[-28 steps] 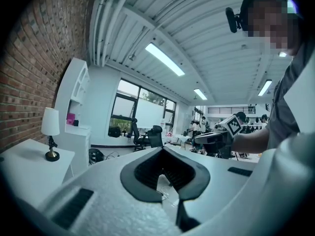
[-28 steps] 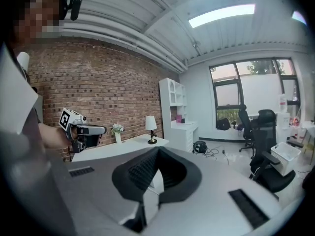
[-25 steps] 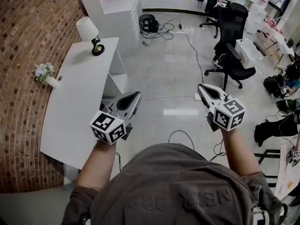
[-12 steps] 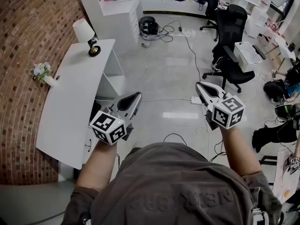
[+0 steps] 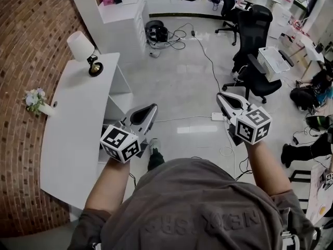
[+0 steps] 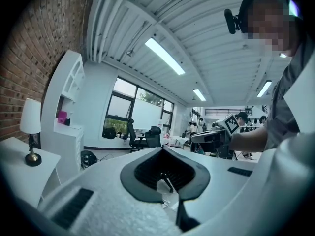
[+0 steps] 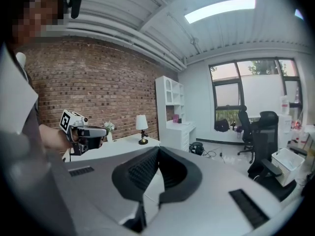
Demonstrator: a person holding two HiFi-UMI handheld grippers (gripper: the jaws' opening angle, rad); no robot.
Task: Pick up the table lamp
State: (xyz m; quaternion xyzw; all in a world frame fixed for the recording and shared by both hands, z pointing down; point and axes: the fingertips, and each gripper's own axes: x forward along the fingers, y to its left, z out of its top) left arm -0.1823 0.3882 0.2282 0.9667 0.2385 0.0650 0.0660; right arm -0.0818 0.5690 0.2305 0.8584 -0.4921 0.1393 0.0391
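The table lamp [image 5: 83, 50], with a white shade and a dark round base, stands at the far end of the white desk [image 5: 73, 139] by the brick wall. It also shows small at the left of the left gripper view [image 6: 30, 128] and at mid-distance in the right gripper view [image 7: 142, 127]. My left gripper [image 5: 154, 107] is held over the floor beside the desk, shut and empty, well short of the lamp. My right gripper [image 5: 219, 95] is farther right over the floor, shut with nothing in it. Both point forward.
A small vase of flowers [image 5: 35, 100] stands on the desk by the wall. A white shelf unit [image 5: 122, 14] stands beyond the desk. Black office chairs [image 5: 255, 61], one carrying a white basket [image 5: 271, 59], and floor cables [image 5: 208, 56] lie to the right.
The desk and lamp have slid left and slightly down in the head view as the person stepped forward. A foot now shows below the grippers. Both grippers stay shut.
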